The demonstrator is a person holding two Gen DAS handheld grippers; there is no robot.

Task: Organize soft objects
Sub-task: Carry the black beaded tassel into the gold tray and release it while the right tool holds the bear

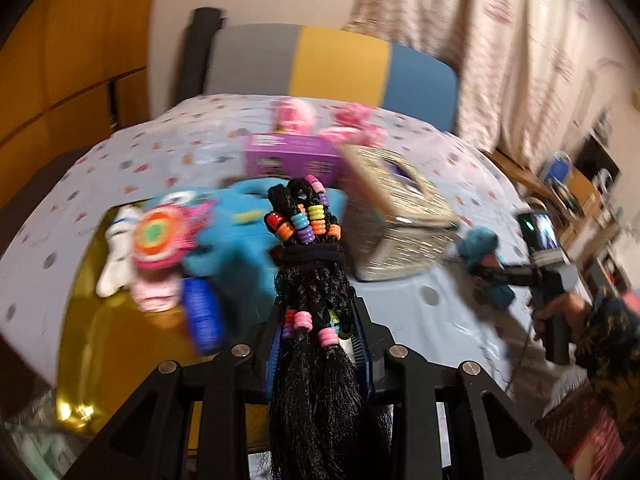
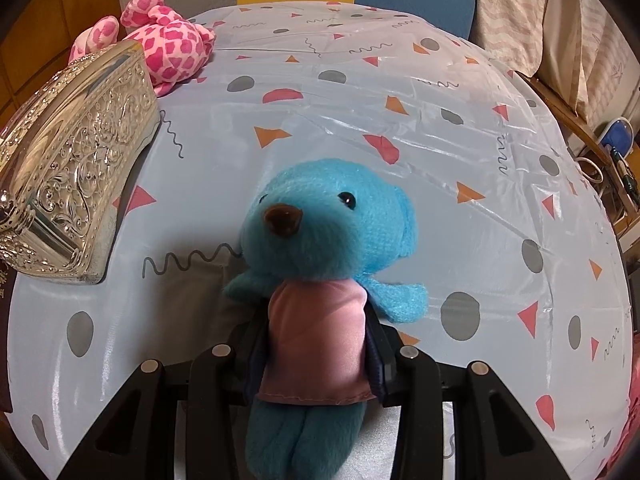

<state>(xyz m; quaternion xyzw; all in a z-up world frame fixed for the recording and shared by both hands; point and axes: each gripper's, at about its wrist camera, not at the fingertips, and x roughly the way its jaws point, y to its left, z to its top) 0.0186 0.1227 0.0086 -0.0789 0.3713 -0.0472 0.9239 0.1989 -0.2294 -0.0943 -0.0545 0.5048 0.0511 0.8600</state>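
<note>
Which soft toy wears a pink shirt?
The blue bear, held in the right gripper. The pink spotted toy wears nothing.

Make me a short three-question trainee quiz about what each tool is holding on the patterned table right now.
1. True or false: the right tool is shut on a blue plush bear in a pink shirt.
2. What does the left tool grip?
A. a bundle of black braided hair with coloured beads
B. a wooden spoon
C. a glass jar
3. Fill in: the pink-and-white spotted plush toy lies behind the embossed ____ metal box.

Key: 1 true; 2 A; 3 silver.
</note>
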